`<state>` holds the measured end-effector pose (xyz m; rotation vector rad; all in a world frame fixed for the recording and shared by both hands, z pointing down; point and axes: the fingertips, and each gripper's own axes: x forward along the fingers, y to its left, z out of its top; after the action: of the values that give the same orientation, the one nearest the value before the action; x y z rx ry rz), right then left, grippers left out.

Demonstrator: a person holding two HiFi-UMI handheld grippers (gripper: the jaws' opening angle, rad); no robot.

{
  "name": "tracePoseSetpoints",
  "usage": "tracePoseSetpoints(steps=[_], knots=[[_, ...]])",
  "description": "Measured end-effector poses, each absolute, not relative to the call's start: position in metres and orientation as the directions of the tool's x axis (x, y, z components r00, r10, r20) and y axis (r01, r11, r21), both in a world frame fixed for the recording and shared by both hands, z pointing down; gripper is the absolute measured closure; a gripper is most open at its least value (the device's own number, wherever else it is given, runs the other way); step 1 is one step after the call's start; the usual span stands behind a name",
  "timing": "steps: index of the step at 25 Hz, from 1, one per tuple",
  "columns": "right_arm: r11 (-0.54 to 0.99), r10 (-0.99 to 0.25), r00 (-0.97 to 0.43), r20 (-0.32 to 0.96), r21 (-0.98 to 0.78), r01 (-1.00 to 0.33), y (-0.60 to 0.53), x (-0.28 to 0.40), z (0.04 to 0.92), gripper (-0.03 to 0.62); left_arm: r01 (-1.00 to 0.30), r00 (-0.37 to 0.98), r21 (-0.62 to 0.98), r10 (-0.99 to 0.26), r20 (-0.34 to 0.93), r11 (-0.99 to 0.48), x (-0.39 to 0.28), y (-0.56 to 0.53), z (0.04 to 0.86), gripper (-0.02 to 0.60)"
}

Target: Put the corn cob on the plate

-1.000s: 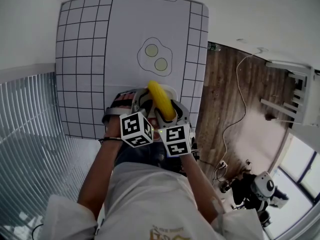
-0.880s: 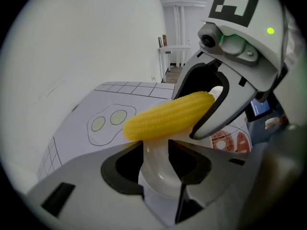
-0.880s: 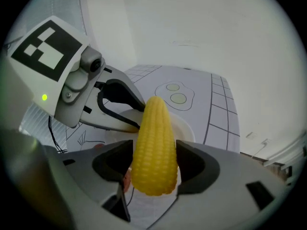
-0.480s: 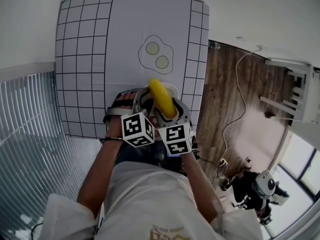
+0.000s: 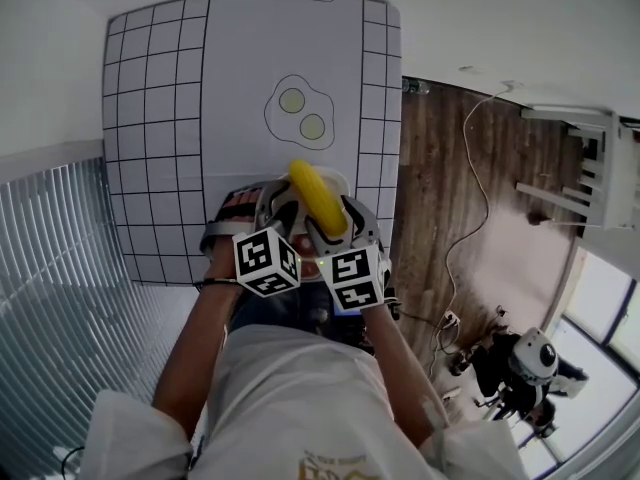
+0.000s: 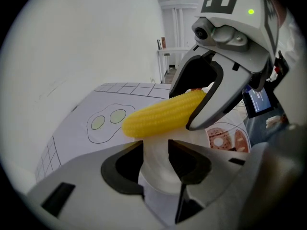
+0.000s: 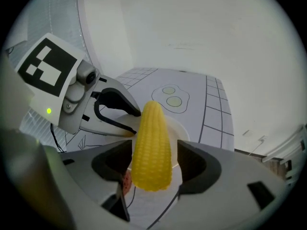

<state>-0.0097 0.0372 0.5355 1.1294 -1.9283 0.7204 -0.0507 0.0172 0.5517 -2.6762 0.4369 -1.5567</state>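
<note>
A yellow corn cob lies tilted over the white plate on the printed mat. Its thick end sits between the jaws of my right gripper. These stand wide open, with a thin gap showing beside the cob. The left gripper view has the cob crossing above the plate and the right gripper around its far end. My left gripper is shut on the plate's near rim. Whether the cob touches the plate is hidden.
A fried-egg drawing lies on the mat beyond the plate, with a grid of squares on its left part. The table's right edge drops to a wooden floor with cables. A ribbed panel is to the left.
The cob and both grippers keep their places; only the head view has shifted a little.
</note>
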Motion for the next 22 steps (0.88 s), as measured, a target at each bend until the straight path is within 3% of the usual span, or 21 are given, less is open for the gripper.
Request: tracePoseSetpoints(steps=[12,22], knots=[[0.434,-0.468,-0.323,0.823,-0.104,-0.895,0.042,-0.004,0.526,0.303,-0.282,0.464,-0.134,-0.257,0.847,-0.95,-0.058,0.013,0.548,0.411],[0.443,-0.521,-0.394,0.758,-0.155,-0.883,0.04,0.007,0.497,0.303,-0.434,0.492,-0.104,-0.332,0.805,-0.895,-0.068,0.005,0.523,0.411]])
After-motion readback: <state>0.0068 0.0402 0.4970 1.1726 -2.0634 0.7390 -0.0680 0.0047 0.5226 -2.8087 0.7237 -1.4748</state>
